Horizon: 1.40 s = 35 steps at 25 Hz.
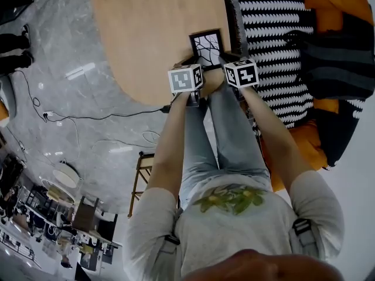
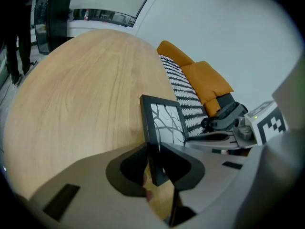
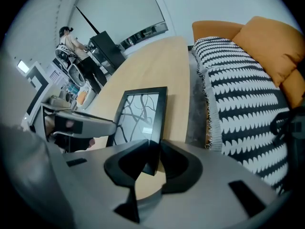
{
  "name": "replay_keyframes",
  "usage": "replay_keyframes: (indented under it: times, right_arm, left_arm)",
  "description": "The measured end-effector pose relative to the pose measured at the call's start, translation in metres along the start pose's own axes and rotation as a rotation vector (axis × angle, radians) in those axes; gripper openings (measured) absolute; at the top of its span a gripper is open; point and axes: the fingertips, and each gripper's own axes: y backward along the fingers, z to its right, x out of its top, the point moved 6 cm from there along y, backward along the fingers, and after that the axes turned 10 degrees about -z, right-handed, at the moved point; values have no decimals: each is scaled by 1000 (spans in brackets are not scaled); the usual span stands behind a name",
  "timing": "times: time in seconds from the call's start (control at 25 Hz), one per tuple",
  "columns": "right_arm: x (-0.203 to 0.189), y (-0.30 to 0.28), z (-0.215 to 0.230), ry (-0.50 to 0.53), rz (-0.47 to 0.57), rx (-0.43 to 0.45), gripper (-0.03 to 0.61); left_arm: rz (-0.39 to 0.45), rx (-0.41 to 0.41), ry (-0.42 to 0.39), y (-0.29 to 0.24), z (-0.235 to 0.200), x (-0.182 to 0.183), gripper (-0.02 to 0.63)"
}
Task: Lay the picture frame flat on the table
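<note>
A black picture frame with a branch drawing stands tilted over the near edge of the round wooden table. My left gripper is shut on the frame's left side bar. My right gripper is shut on its right side bar. In the left gripper view the frame rises between the jaws, and the right gripper shows beyond it. In the right gripper view the frame leans back toward the table, with the left gripper at its far side.
A black-and-white patterned sofa with orange cushions runs along the table's right side, with a dark bag on it. A cable trails over the grey floor on the left. A person sits at the room's far end.
</note>
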Motion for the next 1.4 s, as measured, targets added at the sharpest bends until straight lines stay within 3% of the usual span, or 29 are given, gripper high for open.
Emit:
replay_keyframes:
  times: [1.2, 1.32, 1.4]
  right_arm:
    - [-6, -11, 1, 5, -29, 7, 95]
    - [-6, -8, 0, 7, -24, 25, 100]
    - [-4, -6, -1, 5, -25, 47, 142]
  left_arm:
    - [-55, 17, 45, -16, -9, -8, 99]
    - [-59, 24, 19, -15, -4, -8, 120]
    - [-61, 21, 1, -15, 1, -6, 161]
